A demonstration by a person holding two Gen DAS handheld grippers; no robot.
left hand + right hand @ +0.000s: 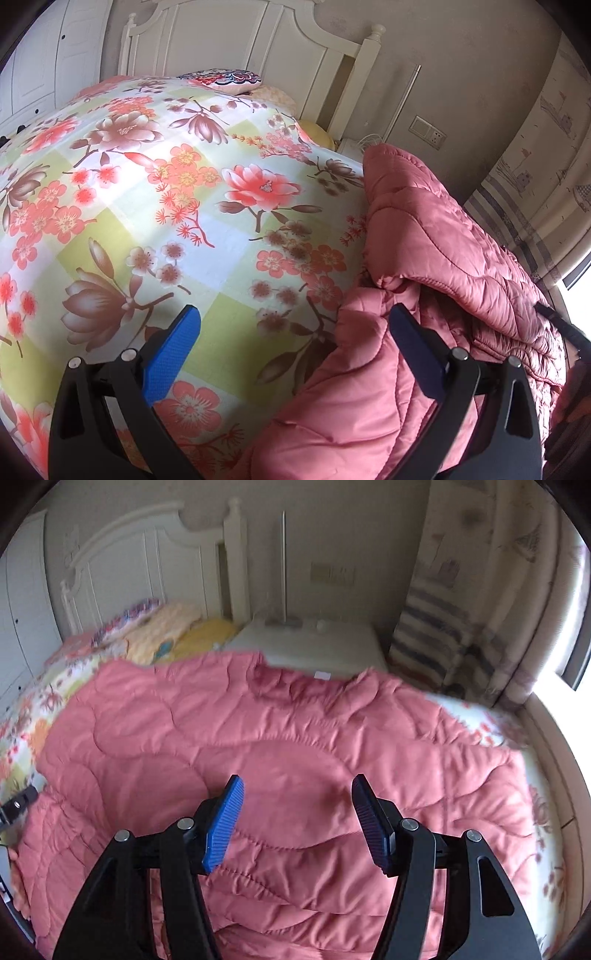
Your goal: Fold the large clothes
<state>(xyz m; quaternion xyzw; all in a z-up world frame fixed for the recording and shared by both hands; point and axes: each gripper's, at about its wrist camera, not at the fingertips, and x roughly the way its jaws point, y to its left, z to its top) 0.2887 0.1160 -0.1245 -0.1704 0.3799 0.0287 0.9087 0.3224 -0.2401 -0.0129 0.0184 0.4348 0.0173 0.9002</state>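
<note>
1. Our left tongs [291,334] stand wide apart above the bed, nothing between the blue pads [171,356]; the floral sheet [147,192] lies under one pad, the edge of the pink quilted coat [436,258] beside the other.
2. Our right tongs [297,821] are spread partway above the coat [280,738], gripping nothing.
3. We see the coat lying on the right side of the bed, heaped in folds, its collar toward the white headboard [147,565].
4. Pillows [166,635] sit at the head of the bed, and a white nightstand [314,642] stands beside them.
</note>
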